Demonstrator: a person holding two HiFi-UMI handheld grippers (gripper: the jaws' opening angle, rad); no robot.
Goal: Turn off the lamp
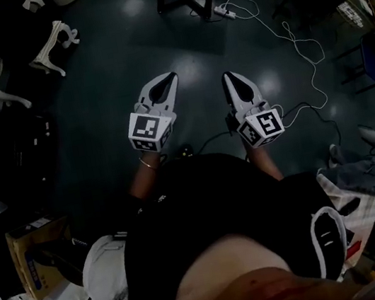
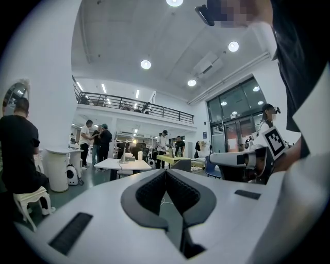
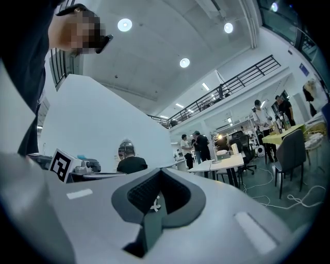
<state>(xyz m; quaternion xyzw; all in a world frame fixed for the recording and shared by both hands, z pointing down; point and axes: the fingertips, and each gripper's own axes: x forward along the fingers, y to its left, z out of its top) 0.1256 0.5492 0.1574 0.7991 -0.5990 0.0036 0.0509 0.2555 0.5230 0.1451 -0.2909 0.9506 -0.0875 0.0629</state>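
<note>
L gripper [image 1: 167, 81] and R gripper [image 1: 230, 79] are showing side by side in head view, both pointing away from the person's torso over a dark floor [image 1: 95, 76], w/ a white cable [image 1: 299, 47] running across it at upper right; both are clenched w/ nothing between the jaws, and no lamp is showing in this view. Left gripper view: L gripper [image 2: 166, 174] is pointing level into a large hall, its dark pads [image 2: 149, 192] pressing together on nothing. The lamp [image 2: 124, 152], thin-stemmed and very small in frame, is standing on a white table [image 2: 116, 165] well ahead, just left of the jaw line, w/ several people [image 2: 98, 144] standing behind it; the R gripper's marker cube [image 2: 273, 142] is sitting at right. Right gripper view: R gripper [image 3: 161, 172] is likewise clamped shut and empty. The lamp [image 3: 212, 152] is standing on the same white table [image 3: 227, 162], far off and right of the jaw line, apart from both grippers.
</note>
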